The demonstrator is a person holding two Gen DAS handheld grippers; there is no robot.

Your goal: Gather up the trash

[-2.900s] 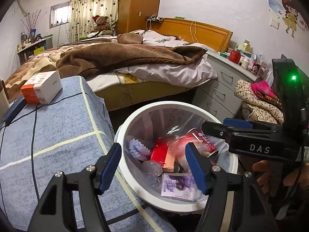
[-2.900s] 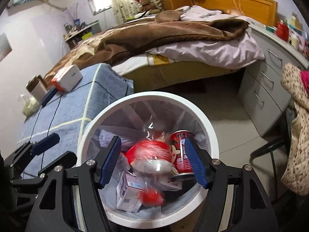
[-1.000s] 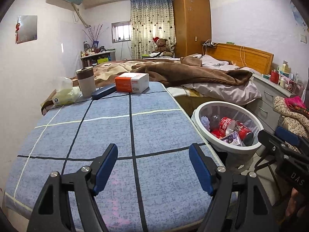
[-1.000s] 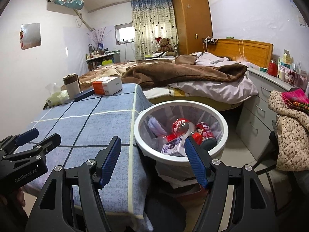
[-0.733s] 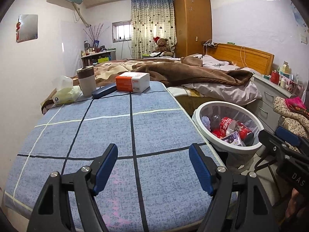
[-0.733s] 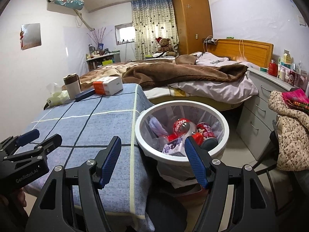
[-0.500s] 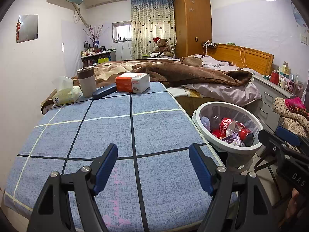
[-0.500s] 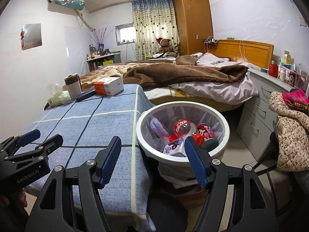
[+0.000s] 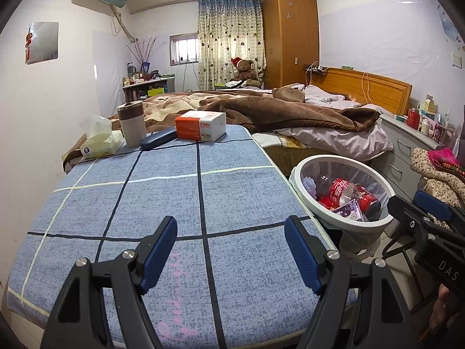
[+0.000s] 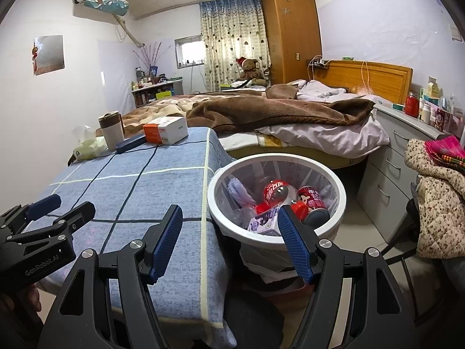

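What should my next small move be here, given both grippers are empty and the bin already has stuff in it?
Probably hold and look over the far end of the table before reaching. Both the left gripper and right gripper are open and empty, the cans and carton lie in the bin, and what remains, the cup, tissue pack, dark case and box, doesn't clearly look like trash.

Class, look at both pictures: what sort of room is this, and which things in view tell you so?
Most likely a lived-in home bedroom. An unmade bed with a wooden headboard, a tall wardrobe and a teddy bear by the curtains show it.
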